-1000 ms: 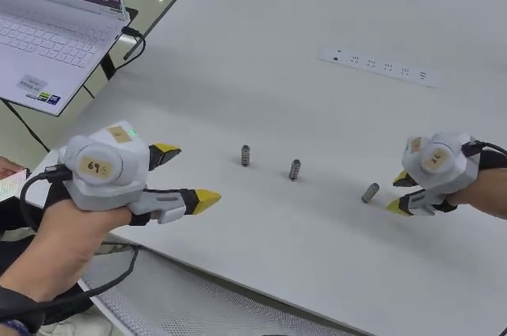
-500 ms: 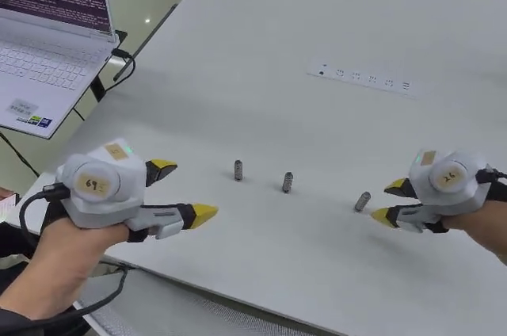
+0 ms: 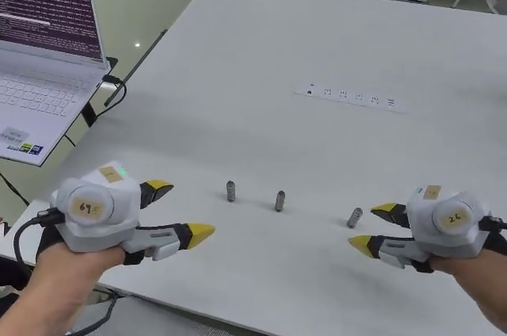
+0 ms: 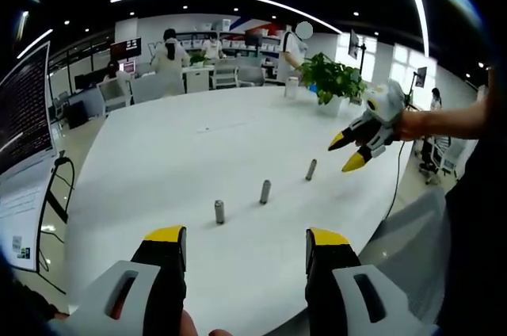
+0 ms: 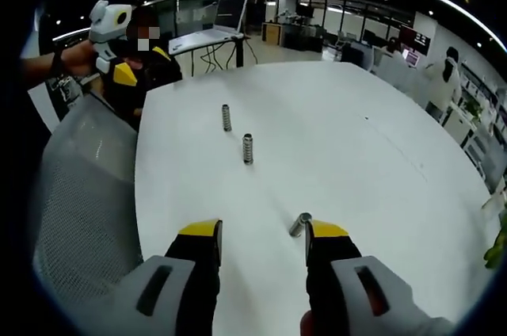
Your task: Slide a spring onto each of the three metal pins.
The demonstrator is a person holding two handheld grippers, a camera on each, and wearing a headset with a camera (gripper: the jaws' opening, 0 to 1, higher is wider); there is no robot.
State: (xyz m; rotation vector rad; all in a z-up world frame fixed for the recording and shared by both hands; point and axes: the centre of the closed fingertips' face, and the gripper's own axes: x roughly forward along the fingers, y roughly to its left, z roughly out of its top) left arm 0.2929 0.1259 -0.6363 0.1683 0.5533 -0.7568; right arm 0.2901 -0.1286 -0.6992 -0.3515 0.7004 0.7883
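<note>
Open-plan office: desks [image 4: 202, 78], laptop [image 3: 40, 51]

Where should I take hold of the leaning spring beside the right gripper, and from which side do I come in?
Grip the leaning spring around its middle, with the jaws on opposite sides of its slim round body. Come in low with the right gripper, which is open and closest. Tilt to match the lean, and probably centre it first, since it sits close to one jaw tip.

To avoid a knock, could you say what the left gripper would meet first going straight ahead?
Most likely the nearest pin, standing ahead of the left gripper, in line with the gap between its open jaws; depth is unclear.
</note>
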